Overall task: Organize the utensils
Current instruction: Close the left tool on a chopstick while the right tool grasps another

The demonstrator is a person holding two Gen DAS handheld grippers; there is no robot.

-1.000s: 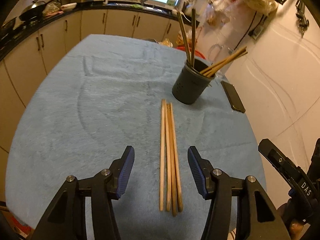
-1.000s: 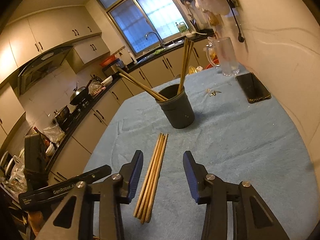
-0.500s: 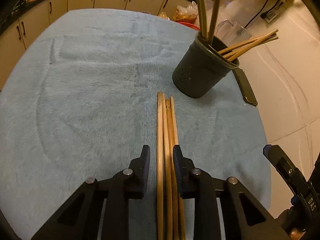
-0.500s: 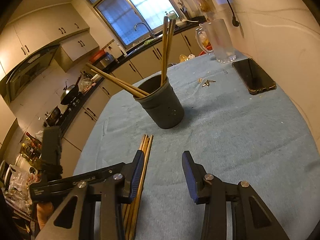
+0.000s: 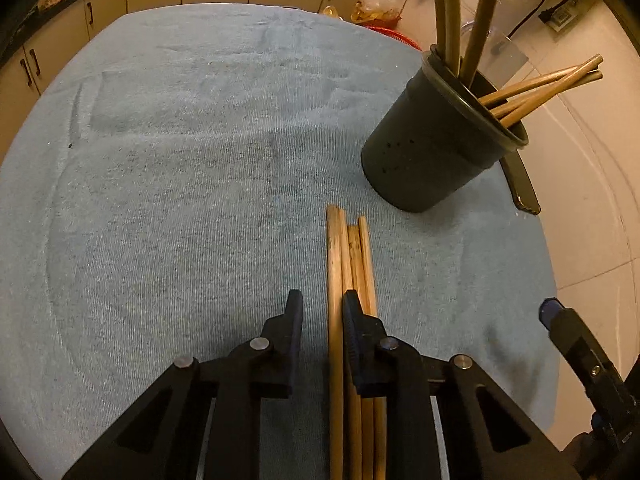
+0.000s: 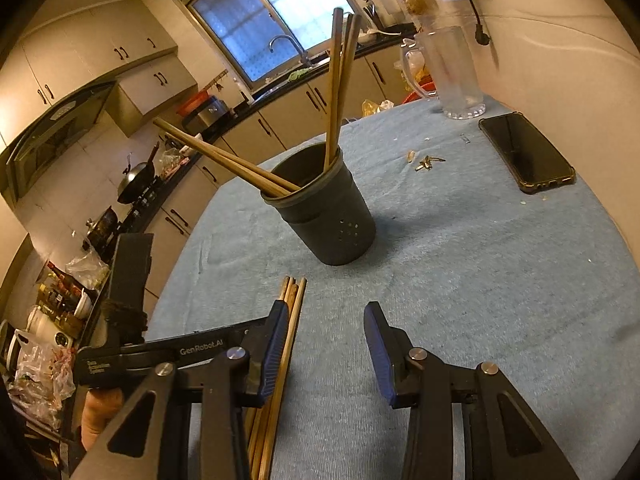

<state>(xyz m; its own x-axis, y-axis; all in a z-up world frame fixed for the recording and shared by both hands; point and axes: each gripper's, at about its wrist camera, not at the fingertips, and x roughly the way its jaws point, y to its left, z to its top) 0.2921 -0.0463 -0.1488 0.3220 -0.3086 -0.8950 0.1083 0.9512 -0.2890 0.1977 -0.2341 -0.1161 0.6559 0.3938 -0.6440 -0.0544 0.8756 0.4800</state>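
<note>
Several wooden chopsticks [image 5: 352,256] lie side by side on the blue cloth, pointing toward a dark round holder [image 5: 424,160] that has more chopsticks standing in it. My left gripper [image 5: 322,298] is down over the near part of the bundle and its jaws are closing. The leftmost stick lies between them against the right finger, with a gap still showing on the left side; the other sticks run under and outside the right finger. My right gripper [image 6: 326,308] stands open over bare cloth, the loose chopsticks [image 6: 294,296] just left of its left finger and the holder [image 6: 332,224] ahead.
A black phone [image 6: 526,152] lies on the cloth at the right, with small keys [image 6: 426,162] and a glass pitcher [image 6: 456,72] beyond the holder. The cloth-covered table [image 5: 160,200] stretches wide to the left. Kitchen cabinets and a wall surround it.
The left gripper dropped forward onto the chopstick bundle and its jaws narrowed from wide to close around one stick. The right gripper moved nearer the holder, its jaws unchanged.
</note>
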